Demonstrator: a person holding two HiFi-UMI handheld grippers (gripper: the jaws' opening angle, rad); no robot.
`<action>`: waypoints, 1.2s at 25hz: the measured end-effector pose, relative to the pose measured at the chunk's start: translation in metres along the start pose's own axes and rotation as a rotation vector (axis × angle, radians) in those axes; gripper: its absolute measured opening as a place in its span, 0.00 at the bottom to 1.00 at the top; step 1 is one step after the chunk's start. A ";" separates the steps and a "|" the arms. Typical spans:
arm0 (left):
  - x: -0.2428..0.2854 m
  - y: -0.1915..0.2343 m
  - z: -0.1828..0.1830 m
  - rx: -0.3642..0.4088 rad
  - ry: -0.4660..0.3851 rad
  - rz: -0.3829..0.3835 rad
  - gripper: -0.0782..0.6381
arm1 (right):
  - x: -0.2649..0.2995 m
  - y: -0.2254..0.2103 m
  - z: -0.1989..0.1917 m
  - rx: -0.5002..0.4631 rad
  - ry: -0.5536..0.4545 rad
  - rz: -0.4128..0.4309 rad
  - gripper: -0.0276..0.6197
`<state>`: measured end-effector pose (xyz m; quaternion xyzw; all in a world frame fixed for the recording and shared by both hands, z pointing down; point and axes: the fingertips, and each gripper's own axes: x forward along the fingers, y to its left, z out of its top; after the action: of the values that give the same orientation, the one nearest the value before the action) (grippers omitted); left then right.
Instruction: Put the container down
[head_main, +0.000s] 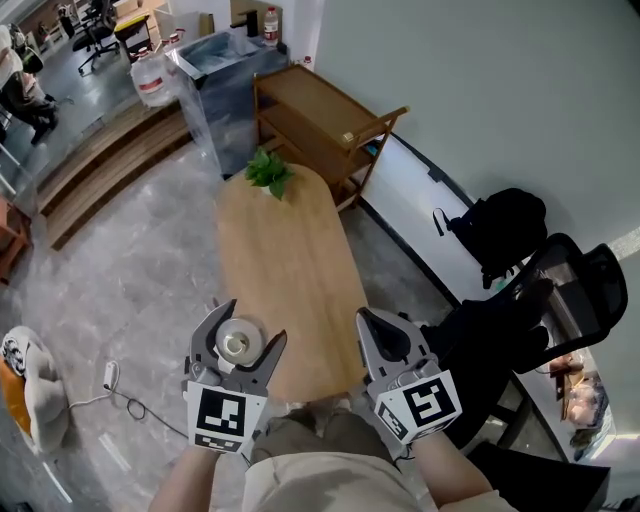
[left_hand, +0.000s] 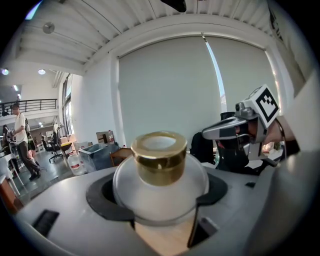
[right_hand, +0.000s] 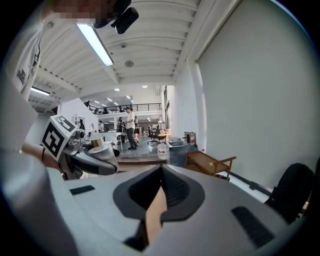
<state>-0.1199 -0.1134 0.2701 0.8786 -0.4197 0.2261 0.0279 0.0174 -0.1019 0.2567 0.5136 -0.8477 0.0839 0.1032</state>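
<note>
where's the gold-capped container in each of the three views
Head view: lower left, the container clamped in the left gripper.
Left gripper view: centre, large, between the jaws.
Right gripper view: small, left of centre.
Shared landmark: the wooden cart.

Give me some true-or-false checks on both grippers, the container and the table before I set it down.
1. The left gripper is clamped on the container. True.
2. The right gripper holds a bottle. False: its jaws are together with nothing between them.
3. A plant sits at the far end of the table. True.
4. The container's cap is red. False: it is gold.
5. The right gripper is helping to hold the container. False: it is apart from the container, over the table's other side.
</note>
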 end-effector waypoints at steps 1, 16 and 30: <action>0.008 0.004 -0.004 -0.008 0.002 0.002 0.58 | 0.008 -0.004 -0.003 0.000 0.004 0.000 0.04; 0.139 0.030 -0.109 -0.155 0.059 0.038 0.58 | 0.111 -0.046 -0.091 0.043 0.094 0.059 0.04; 0.252 0.016 -0.254 -0.194 0.177 0.015 0.58 | 0.174 -0.066 -0.210 0.129 0.207 0.086 0.04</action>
<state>-0.0897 -0.2455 0.6014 0.8453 -0.4420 0.2613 0.1480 0.0161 -0.2282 0.5071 0.4710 -0.8466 0.1950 0.1532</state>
